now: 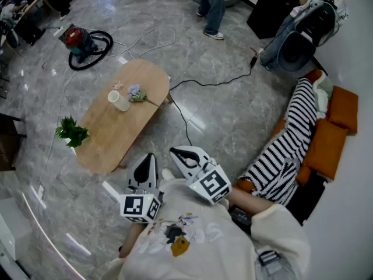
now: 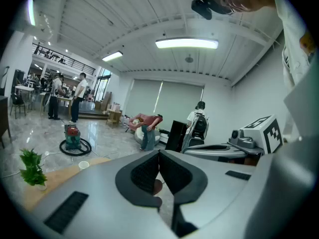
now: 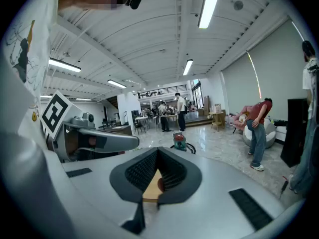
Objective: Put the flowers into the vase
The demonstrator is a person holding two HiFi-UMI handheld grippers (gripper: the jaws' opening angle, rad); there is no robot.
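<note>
On the grey marble floor (image 1: 233,115), a long oval wooden table (image 1: 111,139) is standing ahead of the person, well apart from both tools. To the right, a striped blanket (image 1: 285,144) is lying against orange cushions (image 1: 323,144). Beyond the table's far end a red vacuum cleaner (image 1: 78,42) is sitting with its hose coiled round it, and a cable is trailing across the floor.

The left gripper (image 1: 148,156) and right gripper (image 1: 175,151) are being held side by side close to the person's chest, pointing slightly downward toward the table. Both are showing their jaws pressed together at the tips, with nothing gripped between them.

A small green plant (image 1: 72,132) is sitting at the table's left edge. Near the far end the white vase (image 1: 119,100) is resting on the tabletop, and the flowers (image 1: 137,93) are lying just beside it on the wood.
</note>
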